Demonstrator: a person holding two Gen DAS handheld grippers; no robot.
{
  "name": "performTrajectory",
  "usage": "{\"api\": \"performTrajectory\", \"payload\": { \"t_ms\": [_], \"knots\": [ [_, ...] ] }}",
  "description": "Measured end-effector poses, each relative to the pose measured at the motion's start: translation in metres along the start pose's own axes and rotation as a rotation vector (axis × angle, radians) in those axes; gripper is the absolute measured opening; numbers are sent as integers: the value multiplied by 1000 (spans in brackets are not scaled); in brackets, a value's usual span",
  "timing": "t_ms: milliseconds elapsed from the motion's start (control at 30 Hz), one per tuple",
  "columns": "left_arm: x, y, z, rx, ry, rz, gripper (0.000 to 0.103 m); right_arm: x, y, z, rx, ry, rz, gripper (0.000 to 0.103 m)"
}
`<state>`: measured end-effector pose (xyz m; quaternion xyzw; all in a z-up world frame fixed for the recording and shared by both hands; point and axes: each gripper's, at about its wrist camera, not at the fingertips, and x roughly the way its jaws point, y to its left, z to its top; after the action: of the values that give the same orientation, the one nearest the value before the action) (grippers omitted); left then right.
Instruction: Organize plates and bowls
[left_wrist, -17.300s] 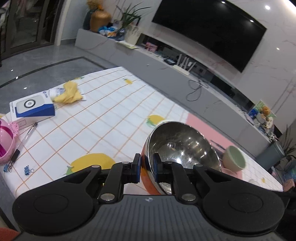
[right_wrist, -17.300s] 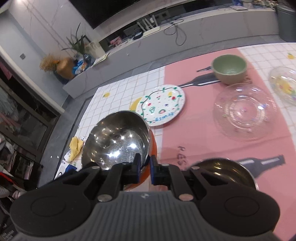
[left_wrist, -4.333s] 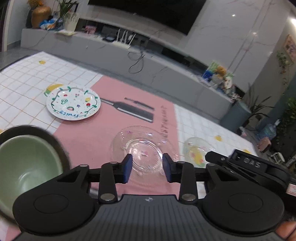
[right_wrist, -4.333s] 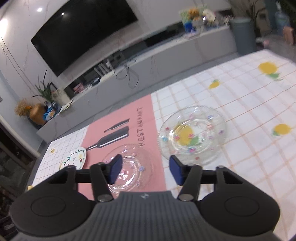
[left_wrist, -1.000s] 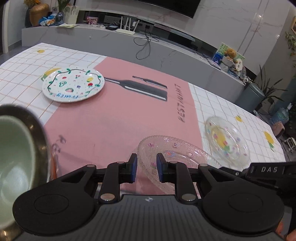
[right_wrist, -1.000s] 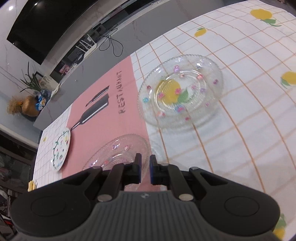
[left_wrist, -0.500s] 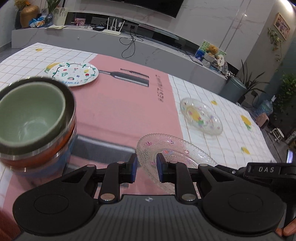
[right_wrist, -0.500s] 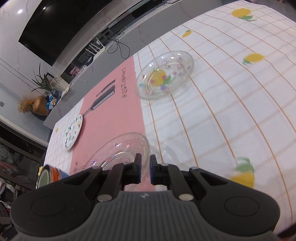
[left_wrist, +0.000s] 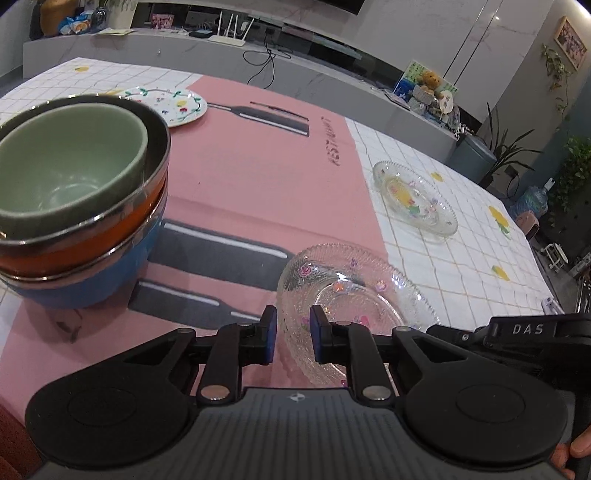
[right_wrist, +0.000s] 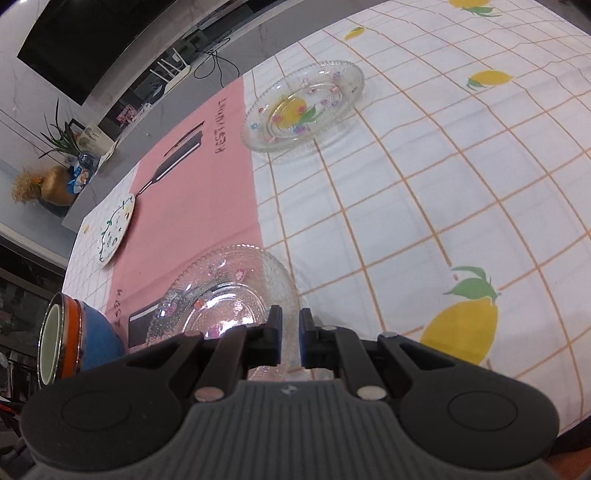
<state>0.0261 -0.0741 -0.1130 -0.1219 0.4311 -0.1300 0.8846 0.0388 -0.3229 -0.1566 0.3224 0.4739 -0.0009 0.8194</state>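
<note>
Both grippers hold a clear glass plate with small flowers (left_wrist: 351, 299) (right_wrist: 221, 295), tilted just above the pink mat. The left gripper (left_wrist: 291, 334) has the plate's near left rim between its jaws, which are closing on it. On the opposite rim the right gripper (right_wrist: 291, 338) is shut. To the left stands a stack: a green bowl (left_wrist: 66, 166) inside a steel bowl with an orange outside (left_wrist: 110, 236), inside a blue one (left_wrist: 92, 284). A second glass plate (left_wrist: 413, 199) (right_wrist: 303, 107) lies further right. A white painted plate (left_wrist: 166, 105) (right_wrist: 114, 232) sits at the far left.
A checked cloth with lemons (right_wrist: 424, 192) and a pink mat (left_wrist: 258, 173) cover the table. Beyond the far edge runs a long grey bench (left_wrist: 295, 74) with a router and cables. A person's fingertip (left_wrist: 576, 448) shows at the lower right.
Both grippers have drawn the glass plate back toward the near side of the table, away from the second glass plate. The bowl stack now looms closer on the left.
</note>
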Motion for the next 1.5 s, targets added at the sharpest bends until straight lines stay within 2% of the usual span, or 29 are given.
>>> {"api": "performTrajectory", "payload": {
  "t_ms": [200, 567, 700, 733, 800, 867, 933, 1000, 1100, 1200, 1300, 1400, 1500],
  "knots": [
    [8, 1, -2, 15, 35, 30, 20, 2, 1, -1, -10, 11, -6, 7],
    [6, -8, -3, 65, 23, 95, 22, 4, 2, 2, 18, 18, -13, 11],
    [1, -10, -2, 89, -6, 97, 22, -2, 4, 5, 24, -28, -9, 16],
    [-1, -11, -1, 96, -18, 87, 27, -5, 6, 6, 15, -49, -16, 19],
    [-6, -15, 1, 113, -34, 71, 30, -11, 15, 6, -35, -109, -41, 21],
    [-14, -18, 7, 122, -56, 42, 33, -18, 25, 5, -86, -164, -38, 28],
    [-24, -22, 17, 129, -75, 7, 33, -23, 34, 5, -108, -198, -5, 39],
    [-37, -24, 31, 130, -103, -16, 33, -23, 44, 6, -134, -210, 24, 39],
    [-54, -23, 58, 129, -135, -60, 36, -18, 66, 13, -195, -224, 30, 52],
    [-68, -16, 89, 140, -143, -82, 37, -14, 89, 19, -281, -244, 41, 54],
    [-76, -4, 123, 160, -174, -58, 38, -9, 105, 22, -319, -229, 68, 54],
    [-78, 13, 155, 190, -180, -9, 39, 1, 113, 29, -280, -174, 139, 55],
    [-72, 32, 178, 236, -186, 38, 44, 15, 127, 38, -266, -130, 165, 55]
  ]
}}
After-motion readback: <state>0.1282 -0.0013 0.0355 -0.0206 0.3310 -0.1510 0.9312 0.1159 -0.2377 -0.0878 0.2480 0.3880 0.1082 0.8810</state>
